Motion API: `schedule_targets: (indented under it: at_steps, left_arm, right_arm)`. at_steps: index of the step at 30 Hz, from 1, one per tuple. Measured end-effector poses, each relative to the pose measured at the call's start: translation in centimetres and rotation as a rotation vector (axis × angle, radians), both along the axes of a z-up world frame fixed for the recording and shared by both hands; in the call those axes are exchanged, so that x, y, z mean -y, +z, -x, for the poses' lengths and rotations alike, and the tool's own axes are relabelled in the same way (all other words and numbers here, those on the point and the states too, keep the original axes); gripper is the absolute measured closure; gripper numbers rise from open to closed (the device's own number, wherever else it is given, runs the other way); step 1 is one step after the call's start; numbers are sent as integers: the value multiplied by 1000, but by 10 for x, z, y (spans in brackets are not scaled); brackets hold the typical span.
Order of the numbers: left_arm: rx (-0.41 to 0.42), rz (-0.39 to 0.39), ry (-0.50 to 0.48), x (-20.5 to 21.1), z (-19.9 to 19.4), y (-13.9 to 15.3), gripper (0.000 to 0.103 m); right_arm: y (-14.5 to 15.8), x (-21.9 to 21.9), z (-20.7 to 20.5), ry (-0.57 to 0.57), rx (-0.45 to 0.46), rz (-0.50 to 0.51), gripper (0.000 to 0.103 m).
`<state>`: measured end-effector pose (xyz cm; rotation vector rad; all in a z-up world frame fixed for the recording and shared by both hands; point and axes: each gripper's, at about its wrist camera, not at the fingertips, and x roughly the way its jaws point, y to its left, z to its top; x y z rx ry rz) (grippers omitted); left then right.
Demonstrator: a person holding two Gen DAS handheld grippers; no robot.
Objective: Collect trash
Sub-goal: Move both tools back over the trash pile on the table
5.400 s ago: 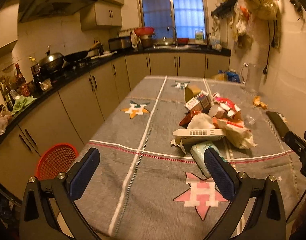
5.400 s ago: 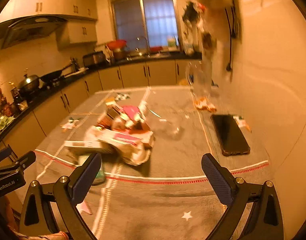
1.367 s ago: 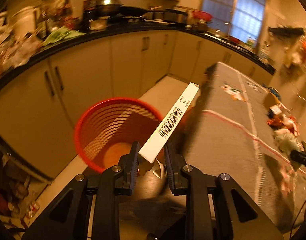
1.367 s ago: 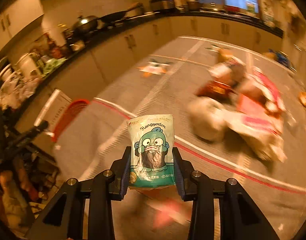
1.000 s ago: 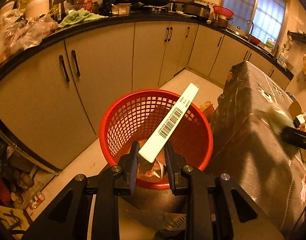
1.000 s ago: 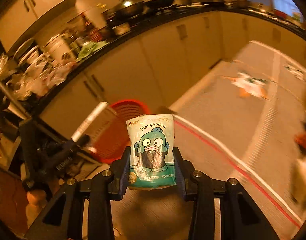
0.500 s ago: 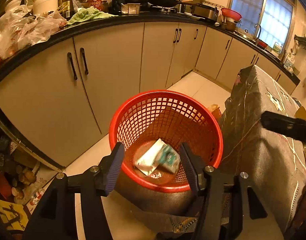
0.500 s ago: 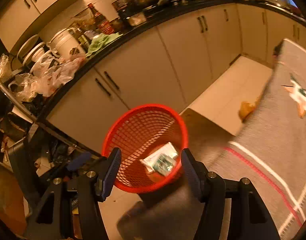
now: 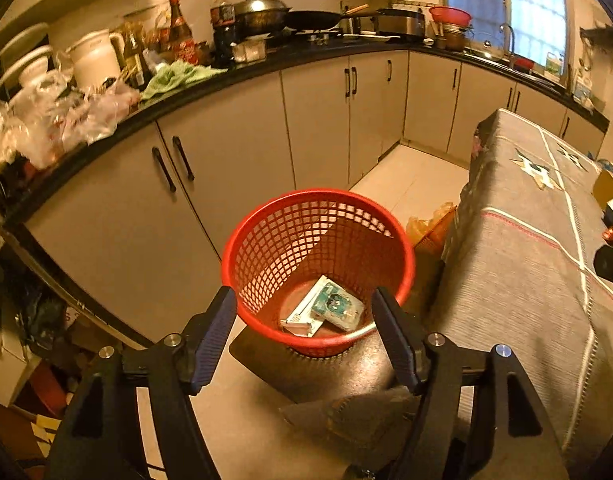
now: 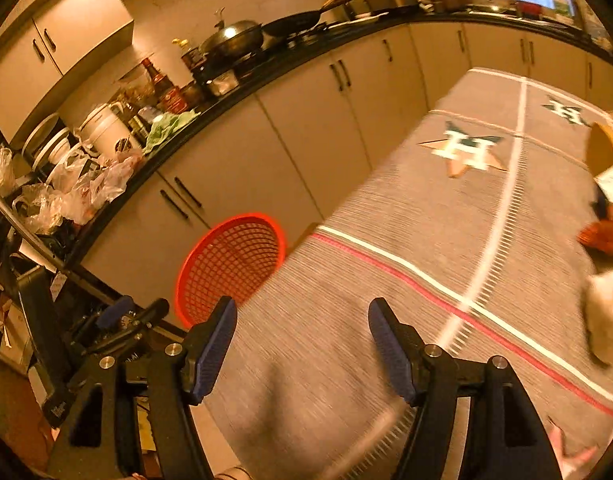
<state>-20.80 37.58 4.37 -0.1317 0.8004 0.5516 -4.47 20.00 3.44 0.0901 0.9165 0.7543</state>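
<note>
Nearest in the left wrist view, the left gripper (image 9: 306, 336) has its jaws spread and opening, with nothing between the pads – it hangs over the red basket (image 9: 266, 216), which stands on the floor between the cabinet doors (image 9: 226, 168) and the hanging edge of the grey tablecloth (image 9: 518, 280). At the bottom of the basket lie the teal snack packet (image 9: 336, 307) and, partly under it, the flat white box (image 9: 302, 316). A dark mat (image 9: 318, 372) lies under the basket on the near side.

The right gripper (image 10: 302, 344) is also empty, its jaws parting, held above the near end of the cloth-covered table (image 10: 386, 260); the basket shows beyond its left finger, half hidden by the table edge. More trash (image 10: 604, 216) sits at the right rim of that view, blurred – a box, something orange, something pale.

Farther back runs the black counter (image 9: 266, 68), crowded with plastic bags (image 9: 58, 120), a white jug (image 9: 96, 58), bottles (image 9: 178, 28), a green cloth (image 9: 174, 76) and a lidded wok (image 9: 260, 12), ending at the window (image 9: 506, 4)
</note>
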Motion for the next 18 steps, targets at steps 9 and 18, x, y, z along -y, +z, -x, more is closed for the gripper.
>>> schedule_targets:
  at_steps: [9, 18]
  left_arm:
    - [0, -72, -65, 58, -2, 20, 31]
    - [-14, -130, -140, 111, -10, 29, 30]
  right_arm:
    - [9, 75, 19, -87, 29, -30, 27]
    - [9, 140, 27, -185, 22, -66, 26]
